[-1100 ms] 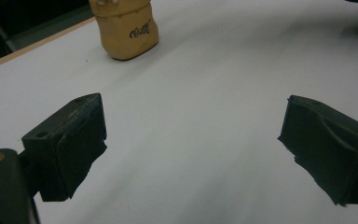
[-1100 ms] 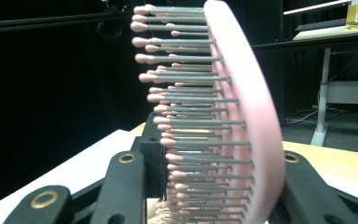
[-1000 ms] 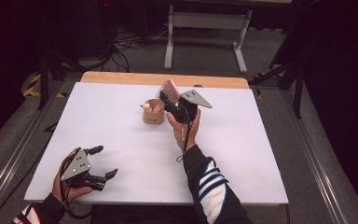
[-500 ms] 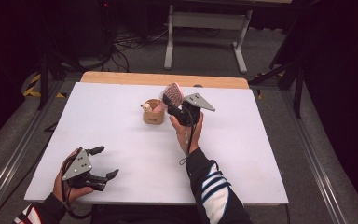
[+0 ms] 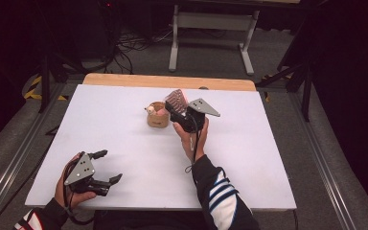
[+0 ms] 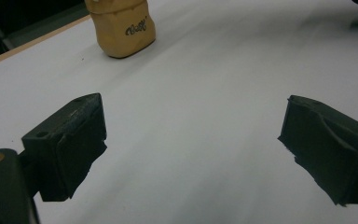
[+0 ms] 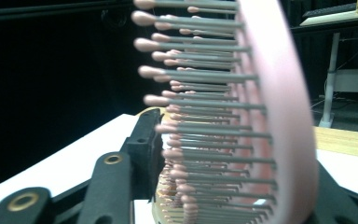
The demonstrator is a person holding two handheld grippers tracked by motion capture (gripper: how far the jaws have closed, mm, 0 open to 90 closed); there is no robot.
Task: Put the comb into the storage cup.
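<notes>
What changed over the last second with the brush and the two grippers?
The right gripper carried the pink hairbrush slightly rightward, away from above the tan holder. Its jaws have just been opening, with the brush between them, standing upright. The left gripper stayed open at the near left of the white table, and the holder did not move.
</notes>
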